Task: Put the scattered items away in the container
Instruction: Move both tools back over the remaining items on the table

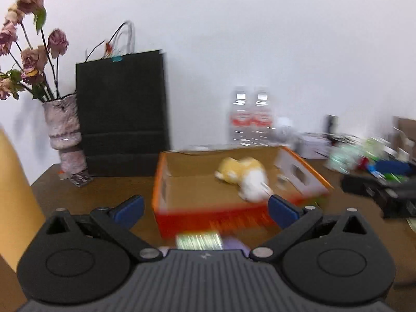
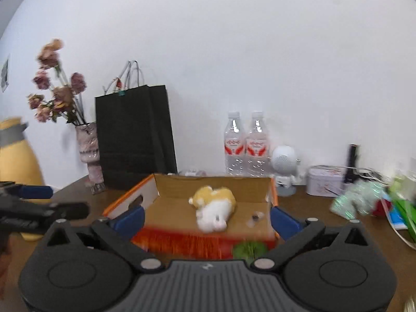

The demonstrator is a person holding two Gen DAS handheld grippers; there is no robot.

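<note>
While both claws hover wide open and empty before it, an orange-sided cardboard box (image 2: pixel 260 184) sits on the dark brown wooden table (image 2: pixel 325 208), already holding a yellow-and-white plush toy (image 2: pixel 214 205) that lies on its side on the box floor. Beside the toy, toward the box's right wall, rests a small dark round object (image 2: pixel 254 217), too small to identify. The left claw (image 1: pixel 205 209) has its blue pads spread to either side of the box's near wall, gripping nothing; the right claw (image 2: pixel 206 219) is likewise parted and unloaded, with a green leafy item (image 2: pixel 249 251) just outside the box's front wall, below its fingers. A blurred flat item with a pale green stripe (image 1: pixel 199 240) lies just before the box in the left view. Both look like the next candidates: a sound pickup would lower the spread pads to either side of one piece, close firmly, lift clear of the rim and let go well inside. Heaped green and blue clutter (image 2: pixel 364 202) waits on the table to the right. A black paper bag (image 2: pixel 135 135), a vase of dried roses (image 2: pixel 88 153) and two clear water bottles (image 2: pixel 245 145) stand behind.
</note>
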